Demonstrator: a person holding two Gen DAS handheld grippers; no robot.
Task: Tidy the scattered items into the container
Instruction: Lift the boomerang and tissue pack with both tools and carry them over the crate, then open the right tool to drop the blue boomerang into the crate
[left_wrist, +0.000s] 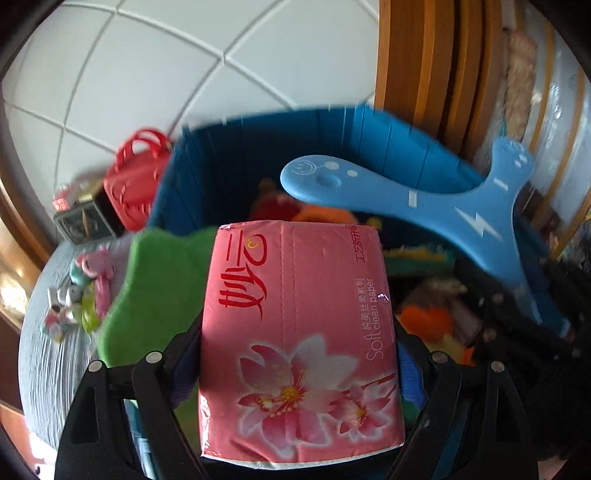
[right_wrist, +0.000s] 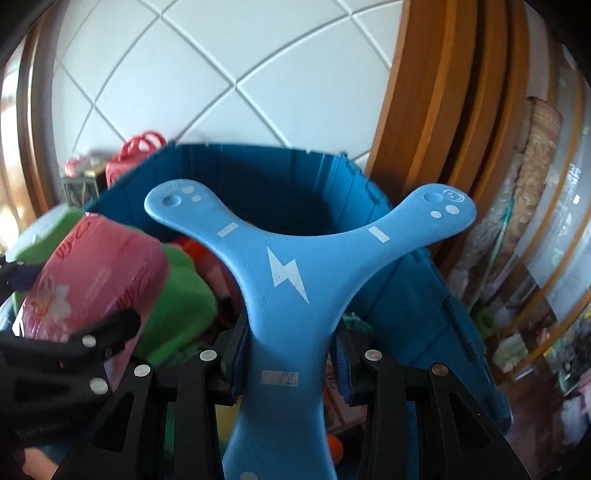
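Observation:
My left gripper (left_wrist: 299, 354) is shut on a pink tissue pack (left_wrist: 299, 332) with flower print and holds it over the open blue container (left_wrist: 236, 162). My right gripper (right_wrist: 290, 354) is shut on one arm of a light blue three-armed boomerang (right_wrist: 284, 273) with a white lightning mark, also above the container (right_wrist: 280, 173). The boomerang shows in the left wrist view (left_wrist: 424, 199) at the right. The tissue pack (right_wrist: 92, 273) and left gripper's fingers (right_wrist: 110, 328) show at the left of the right wrist view. Toys and a green plush (left_wrist: 162, 280) lie inside the container.
A red toy basket (left_wrist: 136, 184) and a dark box (left_wrist: 83, 221) stand left of the container. Small toys (left_wrist: 74, 295) lie scattered on the grey striped surface at left. A white tiled wall (right_wrist: 221, 74) and wooden frame (right_wrist: 443, 92) stand behind.

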